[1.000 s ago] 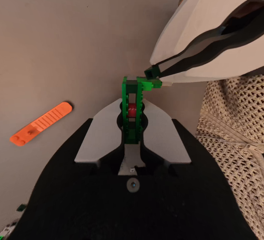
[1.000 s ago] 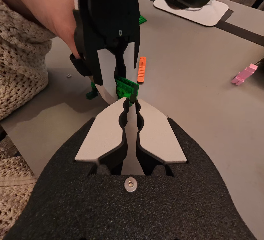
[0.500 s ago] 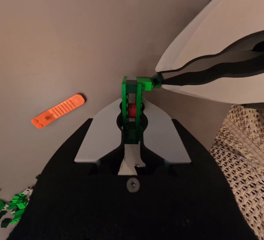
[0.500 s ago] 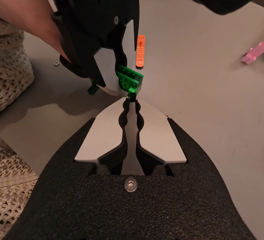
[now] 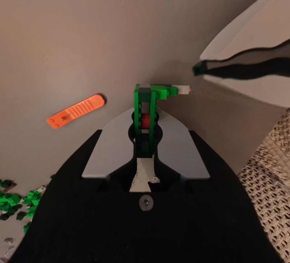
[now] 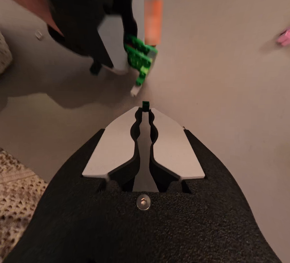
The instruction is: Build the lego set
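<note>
Lego sub-assembly (image 5: 145, 122), a green frame w/ a red piece inside and a side arm ending in a white tip (image 5: 183, 89), is clamped upright between the closed fingers of the left gripper (image 5: 145, 130), held above the table (image 5: 62, 36). Right gripper (image 6: 145, 109) is nearly closed, pinching one small dark-green piece (image 6: 145, 105) at its tips, near the white tip but not touching it. Judged progress: partial; this piece is not yet attached, and loose green bricks (image 5: 12, 200) lie on the table, w/ an orange separator tool (image 5: 76, 111) unused.
</note>
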`<state>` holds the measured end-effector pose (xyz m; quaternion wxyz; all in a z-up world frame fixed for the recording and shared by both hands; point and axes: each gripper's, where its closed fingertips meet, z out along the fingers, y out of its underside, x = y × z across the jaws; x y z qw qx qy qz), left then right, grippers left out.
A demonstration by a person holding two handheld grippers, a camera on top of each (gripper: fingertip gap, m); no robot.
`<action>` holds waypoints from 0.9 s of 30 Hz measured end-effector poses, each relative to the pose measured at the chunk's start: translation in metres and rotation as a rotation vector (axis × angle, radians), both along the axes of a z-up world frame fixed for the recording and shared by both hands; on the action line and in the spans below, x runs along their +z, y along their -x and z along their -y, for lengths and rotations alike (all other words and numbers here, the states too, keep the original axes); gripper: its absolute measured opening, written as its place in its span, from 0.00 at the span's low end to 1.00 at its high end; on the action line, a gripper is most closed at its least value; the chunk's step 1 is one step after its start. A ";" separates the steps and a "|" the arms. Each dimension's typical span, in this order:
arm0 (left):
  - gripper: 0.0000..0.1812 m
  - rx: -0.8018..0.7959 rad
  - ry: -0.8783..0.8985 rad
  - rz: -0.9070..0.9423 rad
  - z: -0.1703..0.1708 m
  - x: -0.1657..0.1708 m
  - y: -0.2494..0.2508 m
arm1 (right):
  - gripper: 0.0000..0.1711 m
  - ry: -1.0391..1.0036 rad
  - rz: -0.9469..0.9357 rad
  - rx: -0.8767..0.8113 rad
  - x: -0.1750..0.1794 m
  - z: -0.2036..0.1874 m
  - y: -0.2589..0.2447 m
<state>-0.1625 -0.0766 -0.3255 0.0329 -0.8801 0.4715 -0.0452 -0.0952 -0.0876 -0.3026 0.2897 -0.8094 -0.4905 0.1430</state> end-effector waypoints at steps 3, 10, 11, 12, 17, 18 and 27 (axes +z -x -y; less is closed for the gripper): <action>0.11 0.023 -0.023 -0.023 -0.005 0.001 0.007 | 0.04 0.064 0.106 0.039 -0.019 0.004 -0.014; 0.11 0.022 -0.014 -0.033 -0.004 0.001 0.011 | 0.04 0.077 0.109 0.081 -0.031 0.004 -0.011; 0.11 0.020 -0.011 -0.034 -0.004 0.000 0.011 | 0.05 0.081 0.094 0.084 -0.031 0.004 -0.009; 0.11 0.019 -0.009 -0.036 -0.004 0.000 0.011 | 0.05 0.085 0.078 0.088 -0.032 0.004 -0.008; 0.11 0.017 0.001 -0.043 -0.003 -0.003 0.012 | 0.12 0.069 0.040 0.106 -0.030 0.004 -0.003; 0.11 0.017 0.002 -0.045 -0.003 -0.003 0.012 | 0.13 0.047 0.022 0.110 -0.027 0.003 -0.002; 0.11 0.023 0.005 -0.044 -0.004 -0.004 0.012 | 0.12 0.023 -0.083 0.034 -0.028 0.008 -0.009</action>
